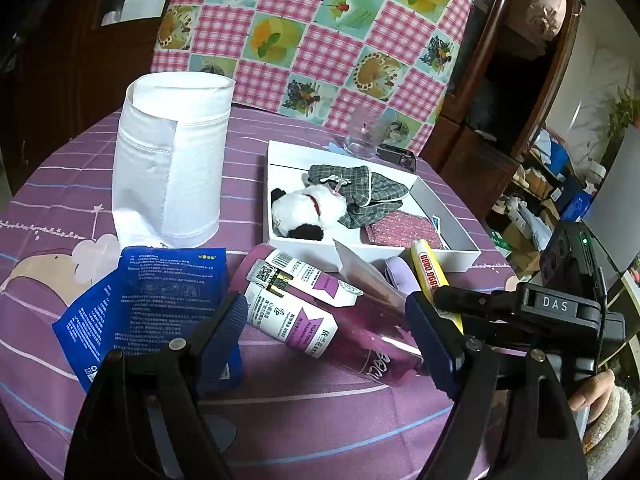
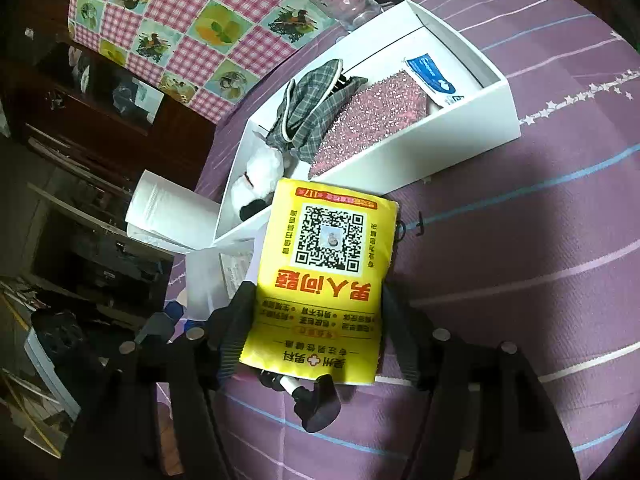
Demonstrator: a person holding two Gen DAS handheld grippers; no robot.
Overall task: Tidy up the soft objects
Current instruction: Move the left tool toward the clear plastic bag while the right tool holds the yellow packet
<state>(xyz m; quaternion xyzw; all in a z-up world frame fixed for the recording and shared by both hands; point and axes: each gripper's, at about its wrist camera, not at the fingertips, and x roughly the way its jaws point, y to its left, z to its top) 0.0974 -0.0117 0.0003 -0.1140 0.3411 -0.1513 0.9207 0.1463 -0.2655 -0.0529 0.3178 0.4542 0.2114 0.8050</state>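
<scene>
The worktop cloth is purple with thin pink, white and blue stripes and a row of small white stars. Behind it hangs a checked cloth of pink gingham squares alternating with pale green panels printed with fruit and cakes. The box is white. In it lie a black-and-white panda plush with a red collar, a grey-green plaid garment edged in white, and a pink glittery pouch. The fabric bin is white. The sachets are deep blue with white print. The tissue pack is yellow, with red characters and a black QR code.
</scene>
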